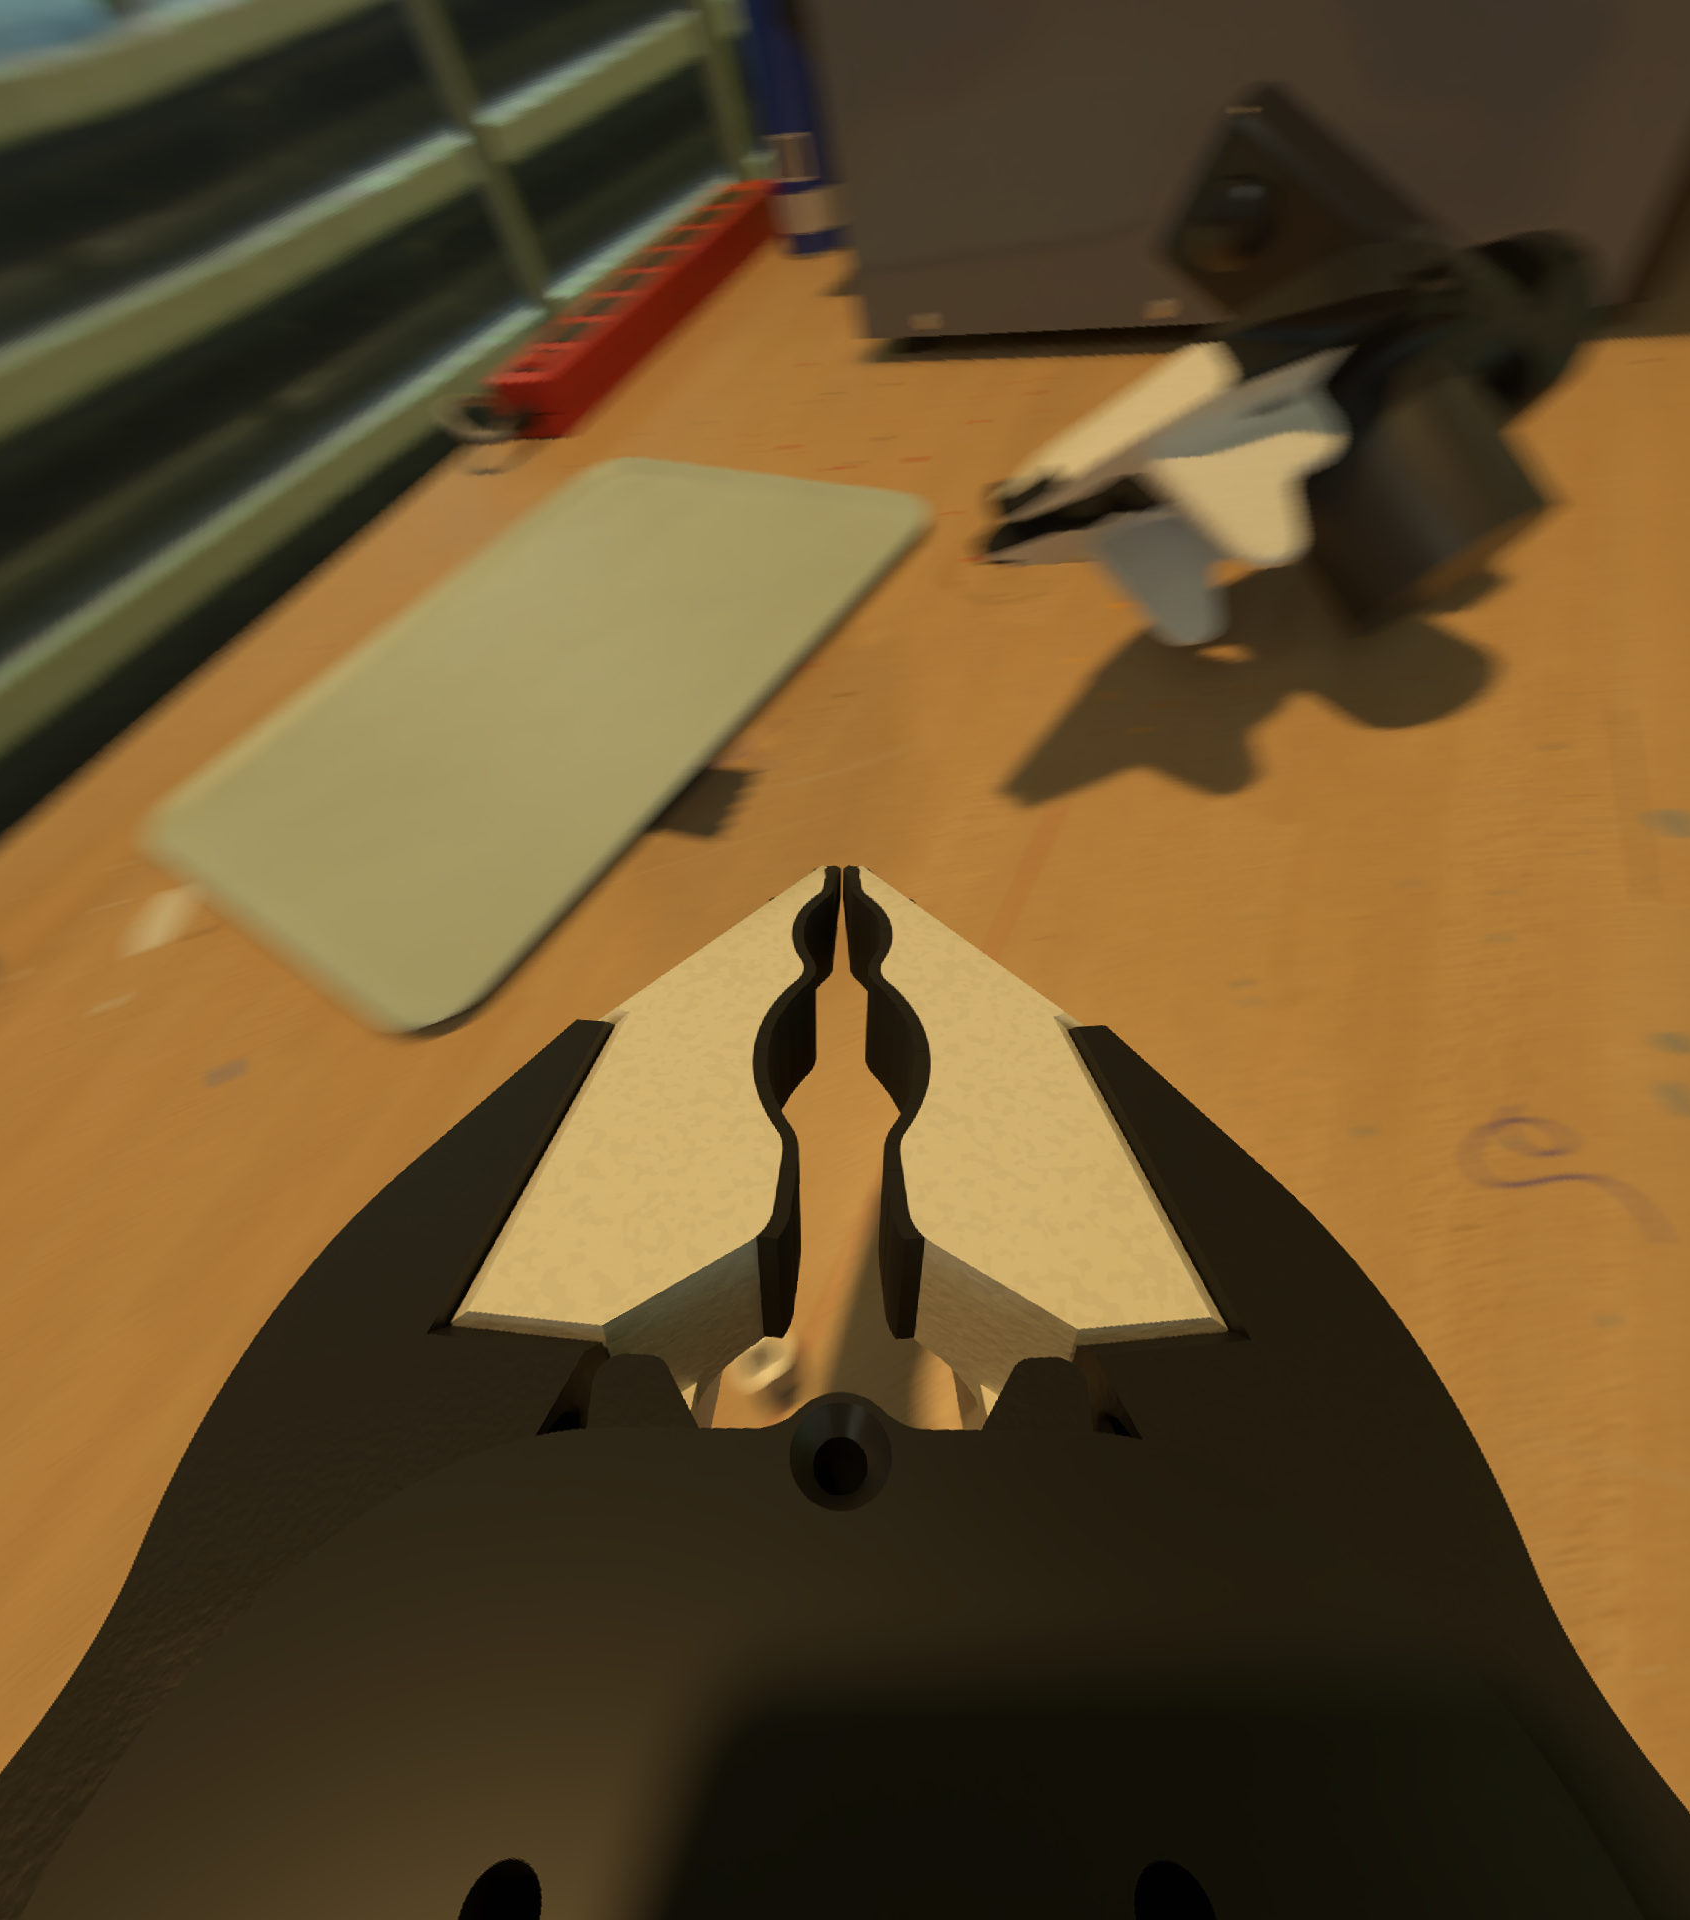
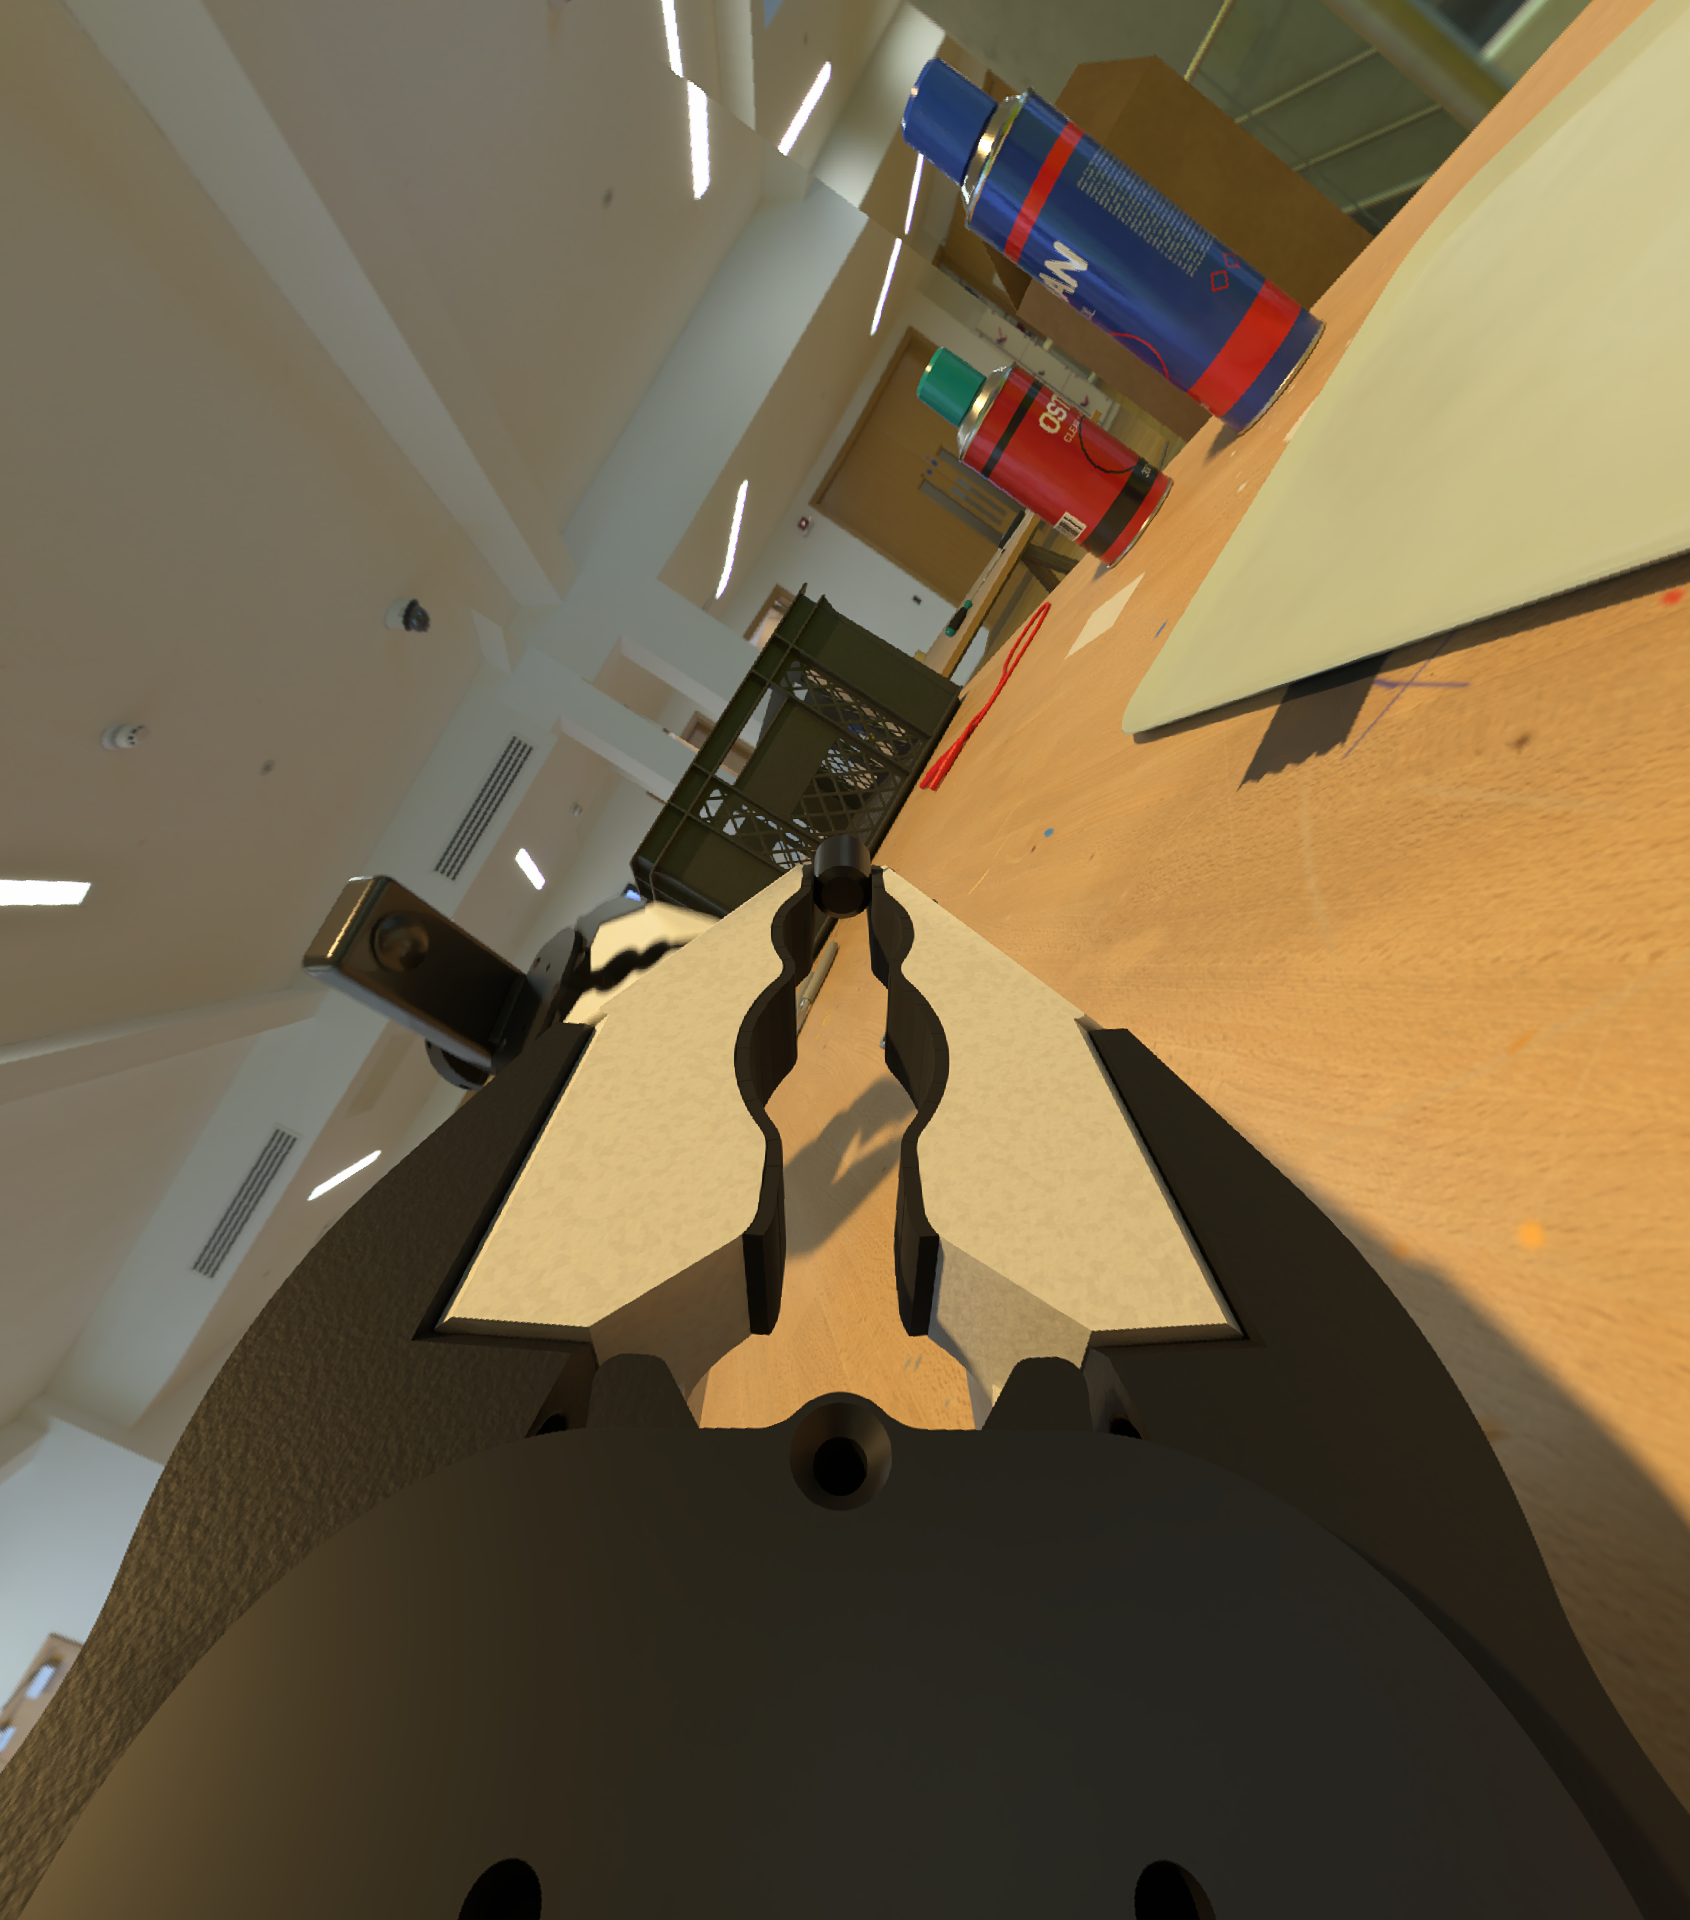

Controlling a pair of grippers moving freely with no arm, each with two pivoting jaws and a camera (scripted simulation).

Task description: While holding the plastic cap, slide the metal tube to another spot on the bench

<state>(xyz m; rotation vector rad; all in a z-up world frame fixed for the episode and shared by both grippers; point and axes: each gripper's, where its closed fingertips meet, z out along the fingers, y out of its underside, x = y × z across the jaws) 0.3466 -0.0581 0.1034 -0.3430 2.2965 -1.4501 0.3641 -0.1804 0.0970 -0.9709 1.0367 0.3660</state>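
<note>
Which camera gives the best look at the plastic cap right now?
The right wrist view: the plastic cap, small, dark and round, sits sharp between the right gripper fingertips. In the left wrist view that gripper is far off and blurred, so the cap cannot be made out there.

Printed labels mark the blue can and red can (wall sign too).
</note>
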